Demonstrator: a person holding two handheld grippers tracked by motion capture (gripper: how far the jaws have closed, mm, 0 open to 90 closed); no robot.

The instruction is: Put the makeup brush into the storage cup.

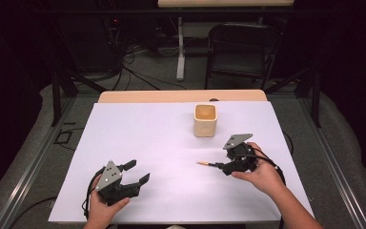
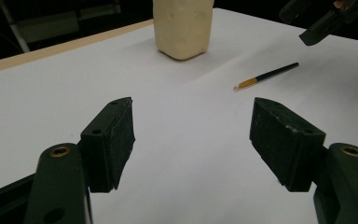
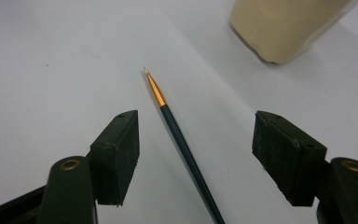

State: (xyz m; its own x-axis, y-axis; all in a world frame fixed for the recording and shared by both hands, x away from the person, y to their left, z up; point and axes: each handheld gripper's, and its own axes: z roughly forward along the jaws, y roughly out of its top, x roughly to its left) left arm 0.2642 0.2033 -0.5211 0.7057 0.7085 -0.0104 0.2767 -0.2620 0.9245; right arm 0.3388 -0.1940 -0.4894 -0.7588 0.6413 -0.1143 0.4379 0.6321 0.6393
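A thin paintbrush [image 3: 182,140], lying lengthwise between the spread jaws of the right gripper [image 3: 196,154], is shown near the cup [image 1: 205,120]; the left gripper [image 1: 138,172], also spread, is held well apart.

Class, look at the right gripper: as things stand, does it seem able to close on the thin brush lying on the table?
Probably yes. The right gripper is open, with the brush lying between its jaws and nothing between them.
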